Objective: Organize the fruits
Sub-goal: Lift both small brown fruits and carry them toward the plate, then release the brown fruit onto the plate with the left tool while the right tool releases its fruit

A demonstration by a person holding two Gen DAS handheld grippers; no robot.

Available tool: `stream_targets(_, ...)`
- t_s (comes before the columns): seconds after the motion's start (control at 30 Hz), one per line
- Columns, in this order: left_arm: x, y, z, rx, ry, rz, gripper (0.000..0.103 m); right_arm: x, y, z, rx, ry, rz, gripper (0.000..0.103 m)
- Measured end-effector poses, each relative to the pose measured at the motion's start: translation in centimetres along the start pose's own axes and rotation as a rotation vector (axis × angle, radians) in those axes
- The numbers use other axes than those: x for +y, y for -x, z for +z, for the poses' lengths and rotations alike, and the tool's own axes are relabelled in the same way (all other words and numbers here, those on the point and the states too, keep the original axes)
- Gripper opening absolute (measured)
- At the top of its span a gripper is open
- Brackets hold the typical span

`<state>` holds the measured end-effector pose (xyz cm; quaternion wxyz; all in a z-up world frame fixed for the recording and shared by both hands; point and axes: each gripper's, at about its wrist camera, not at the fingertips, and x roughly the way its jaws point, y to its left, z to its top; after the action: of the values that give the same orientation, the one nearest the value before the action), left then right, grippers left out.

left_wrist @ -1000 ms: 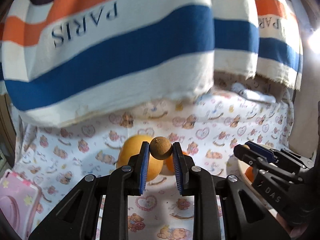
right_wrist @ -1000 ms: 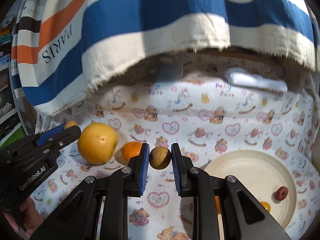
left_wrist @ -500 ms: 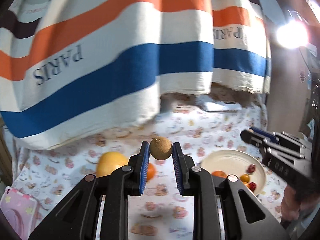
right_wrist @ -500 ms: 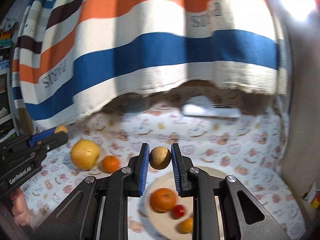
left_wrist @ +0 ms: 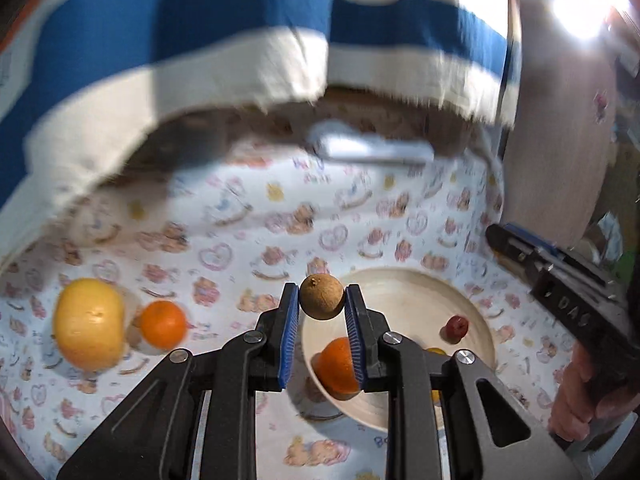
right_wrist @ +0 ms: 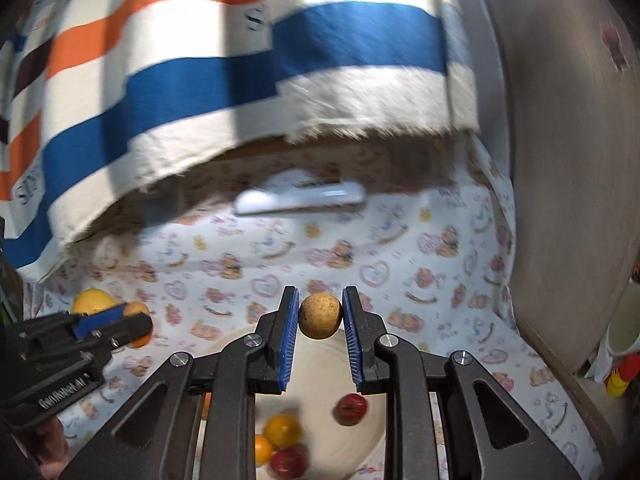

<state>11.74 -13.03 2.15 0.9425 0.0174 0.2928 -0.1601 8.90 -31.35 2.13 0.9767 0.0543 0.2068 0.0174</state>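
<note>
Both grippers tilt downward over the cream plate (left_wrist: 476, 320). The left gripper (left_wrist: 322, 303) is clamped on a brown round fruit (left_wrist: 321, 297) above the plate's left rim; the right gripper (right_wrist: 320, 316) pinches another small brown fruit (right_wrist: 320, 317) over its far edge. Open printed cloth (left_wrist: 240, 240) lies beyond, with a grapefruit (left_wrist: 89, 323) and orange (left_wrist: 163, 324) far left.

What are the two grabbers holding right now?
Left gripper: shut on a small brown fruit.
Right gripper: shut on another small brown fruit.
</note>
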Motion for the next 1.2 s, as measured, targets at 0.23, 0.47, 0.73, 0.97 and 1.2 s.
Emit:
stream_targets(0.23, -0.9, -4.0, -0.5, 0.148, -0.008, 0.01, 0.022, -0.6, -3.7, -1.2, 0.189, 0.033, -0.096, 0.023)
stream_targets(0.47, -0.9, -4.2, -0.6, 0.168, -0.031, 0.014, 0.022, -1.4, -4.6, -1.8, 0.31, -0.001, -0.113, 0.023)
stream_targets(0.73, -1.5, -3.9, -0.6, 0.21, -0.056, 0.009, 0.022, -1.3, -5.0, -2.3, 0.465, -0.017, -0.063, 0.023)
stream_targets(0.97, -3.7, -2.5, -1.4, 0.261, -0.125, 0.023, 0.022, -0.2, -5.5, -3.1, 0.554, 0.022, -0.012, 0.023)
stream_targets(1.2, -2.9, -1.9, -2.8, 0.321, -0.076, 0.029, 0.022, -0.3, -5.1, -3.1, 0.573, -0.015, 0.018, 0.023)
